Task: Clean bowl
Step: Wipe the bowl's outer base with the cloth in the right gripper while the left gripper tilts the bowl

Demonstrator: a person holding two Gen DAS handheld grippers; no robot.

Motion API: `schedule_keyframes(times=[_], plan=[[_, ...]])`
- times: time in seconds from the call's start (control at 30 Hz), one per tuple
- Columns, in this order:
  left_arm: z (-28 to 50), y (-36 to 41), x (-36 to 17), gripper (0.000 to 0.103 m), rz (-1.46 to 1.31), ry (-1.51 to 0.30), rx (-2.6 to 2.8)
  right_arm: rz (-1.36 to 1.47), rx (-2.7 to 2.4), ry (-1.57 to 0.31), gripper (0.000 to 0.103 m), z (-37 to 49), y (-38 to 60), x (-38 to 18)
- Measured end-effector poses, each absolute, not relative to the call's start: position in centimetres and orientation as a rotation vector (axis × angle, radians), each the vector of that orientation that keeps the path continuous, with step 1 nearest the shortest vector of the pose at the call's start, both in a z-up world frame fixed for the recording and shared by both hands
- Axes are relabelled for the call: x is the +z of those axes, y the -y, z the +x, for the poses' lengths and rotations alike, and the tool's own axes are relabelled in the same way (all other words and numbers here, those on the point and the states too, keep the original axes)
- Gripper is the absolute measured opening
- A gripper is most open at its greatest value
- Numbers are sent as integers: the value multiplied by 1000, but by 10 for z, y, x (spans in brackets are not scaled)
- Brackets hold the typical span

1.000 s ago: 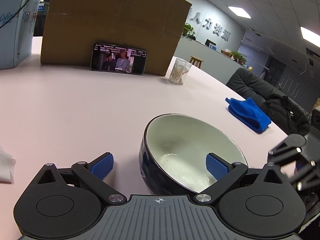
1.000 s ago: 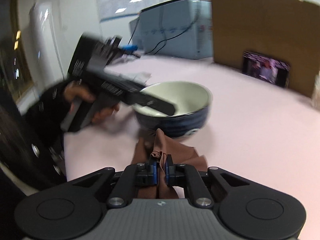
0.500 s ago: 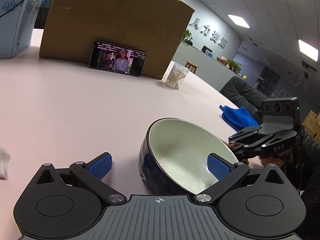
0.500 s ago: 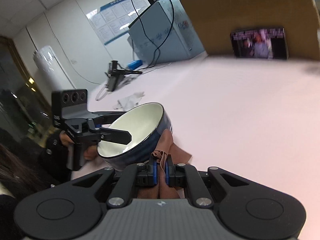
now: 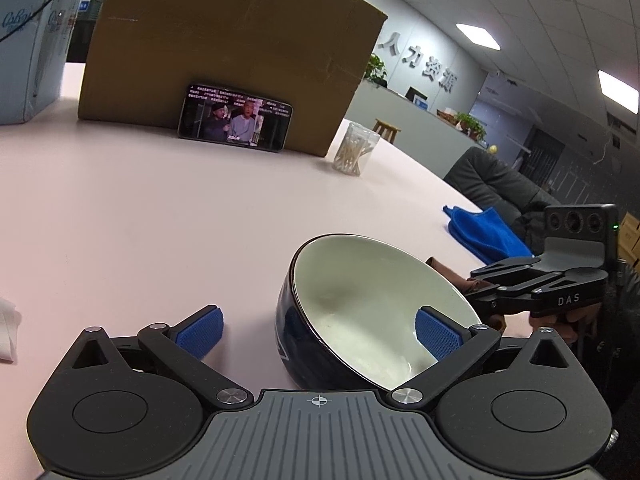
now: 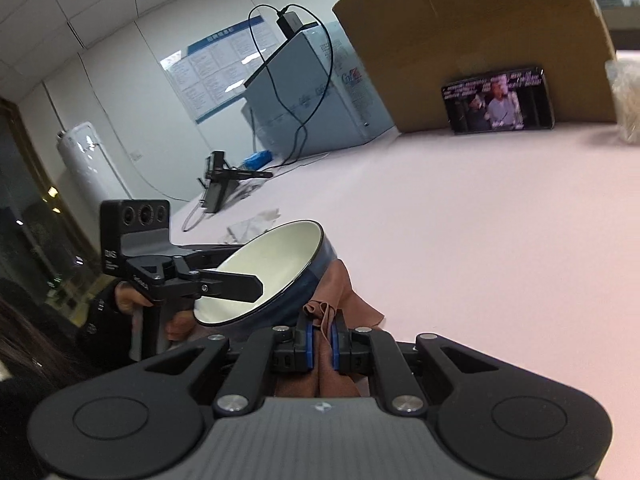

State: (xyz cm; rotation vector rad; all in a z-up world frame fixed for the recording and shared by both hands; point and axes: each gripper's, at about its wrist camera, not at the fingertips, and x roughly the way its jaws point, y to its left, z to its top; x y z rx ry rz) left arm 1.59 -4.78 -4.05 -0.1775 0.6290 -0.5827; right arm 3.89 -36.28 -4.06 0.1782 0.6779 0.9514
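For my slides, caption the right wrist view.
Right gripper pinching a brown cloth beside the tilted blue-and-white ceramic bowl on a pink table.

Cloth (image 6: 340,292) beside bowl (image 6: 276,256) on table (image 6: 480,248)

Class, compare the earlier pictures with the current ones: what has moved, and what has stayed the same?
The right claw, still shut on the brown cloth, has swung in beside the bowl, which now sits tilted on its side. The left claw remains open astride the bowl's rim. Phone and cardboard box unchanged.
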Motion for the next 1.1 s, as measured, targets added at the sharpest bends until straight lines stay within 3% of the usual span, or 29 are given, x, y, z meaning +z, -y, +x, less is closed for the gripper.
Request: schedule_keyframes(times=[0.23, 0.67, 1.1], plan=[[4, 46, -33, 103, -141, -560, -481, 15, 764, -710, 9, 14, 325, -35], [14, 44, -37, 103, -185, -595, -522, 45, 385, -651, 9, -57, 276, -35], [15, 45, -40, 103, -200, -622, -560, 105, 429, -549, 10, -101, 252, -49]])
